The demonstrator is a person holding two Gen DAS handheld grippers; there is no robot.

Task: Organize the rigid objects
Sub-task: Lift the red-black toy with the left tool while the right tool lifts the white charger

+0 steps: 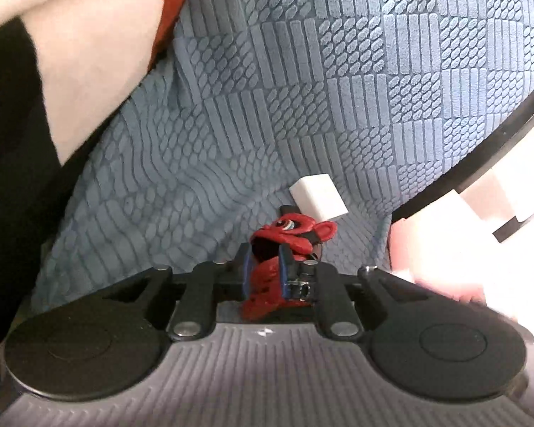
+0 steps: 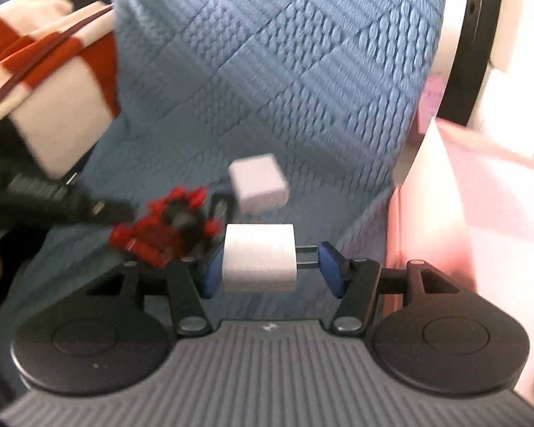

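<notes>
Gripping a red toy (image 1: 284,245) between its blue pads (image 1: 284,277), the left gripper (image 1: 267,277) is holding the figure up off the blue quilted cover (image 1: 302,71); its jaws are standing narrow, pressed on the toy's body, while the toy's rounded head is sticking out past the fingertips. Judging by that hold, the toy is being carried rather than set down, since nothing under it is touching the cover.

Just beyond the red toy, a loose white block (image 1: 318,195) is lying on the cover by itself, apparently waiting its turn.

In the right wrist view, the right gripper (image 2: 270,263) is clamping a white plug (image 2: 260,258) sideways: one blue pad is sitting flat on the block's plain end, and the other is meeting the tips of its two metal prongs (image 2: 306,256), which explains why the jaws are standing half apart although they are gripping. That hold looks less secure than a flat one, because the prongs are giving the pad little to bear on. Seen from here, the red toy (image 2: 160,235) is hanging just to the left of the plug, blurred, and the loose white block (image 2: 260,186) is lying just past it.

Well to the right of the plug, a pale pink container (image 2: 480,213) is standing at the cover's edge; it is probably where both carried things are heading, though its inside is too washed out to tell what it is holding.
</notes>
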